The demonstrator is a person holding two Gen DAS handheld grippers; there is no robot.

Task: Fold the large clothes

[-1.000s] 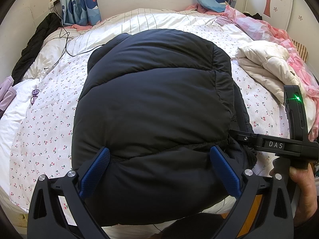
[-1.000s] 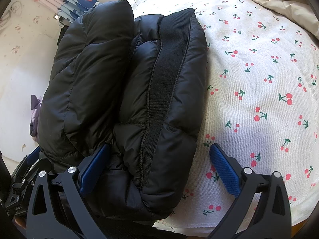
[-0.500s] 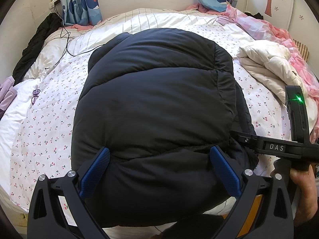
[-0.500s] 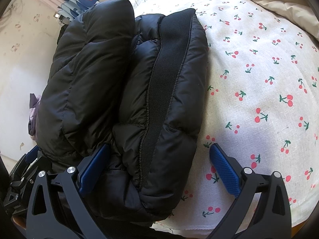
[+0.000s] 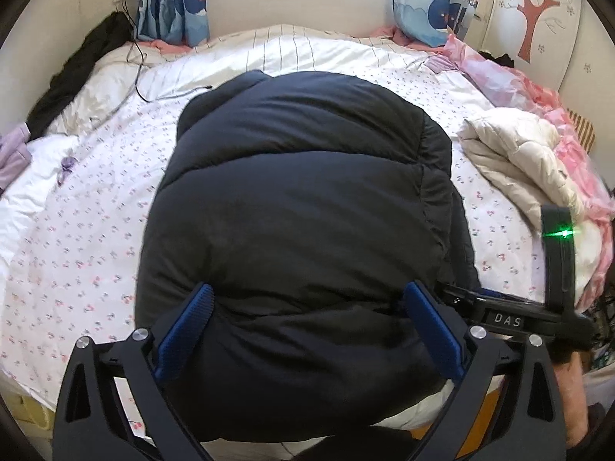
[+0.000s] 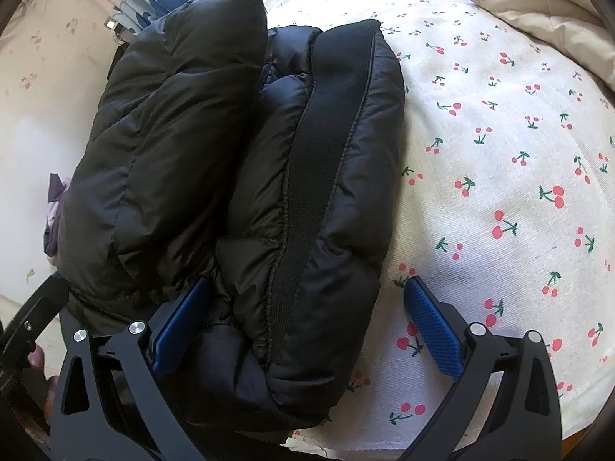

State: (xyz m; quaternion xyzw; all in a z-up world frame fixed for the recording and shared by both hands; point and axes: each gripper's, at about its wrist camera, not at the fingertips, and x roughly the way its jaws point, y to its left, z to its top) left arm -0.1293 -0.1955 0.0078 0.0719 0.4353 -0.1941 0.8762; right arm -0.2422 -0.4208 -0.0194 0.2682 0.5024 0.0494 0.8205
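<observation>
A black puffer jacket (image 5: 300, 199) lies folded into a thick bundle on the cherry-print bed sheet (image 5: 77, 230). My left gripper (image 5: 307, 288) is open, its blue pads (image 5: 192, 319) resting on the bundle's near edge. At the jacket's right side stands the right gripper's black frame (image 5: 557, 261) with a green light, held by a hand (image 5: 572, 376). The right wrist view shows the jacket (image 6: 269, 176) side-on, with stacked layers and a black elastic hem band. My right gripper (image 6: 307, 282) is open: the left pad presses the fold, the right pad is over the sheet (image 6: 499, 153).
A cream quilted garment (image 5: 515, 153) lies crumpled on the bed to the right, with pink bedding (image 5: 519, 88) behind it. A dark garment (image 5: 77, 77) and a cable (image 5: 138, 77) sit far left. Purple cloth (image 5: 11, 153) is at the left edge. Curtains hang at the far wall.
The left wrist view has tilted up a little, so the jacket and the right gripper sit lower in it. Both grippers stay open and the jacket has not shifted.
</observation>
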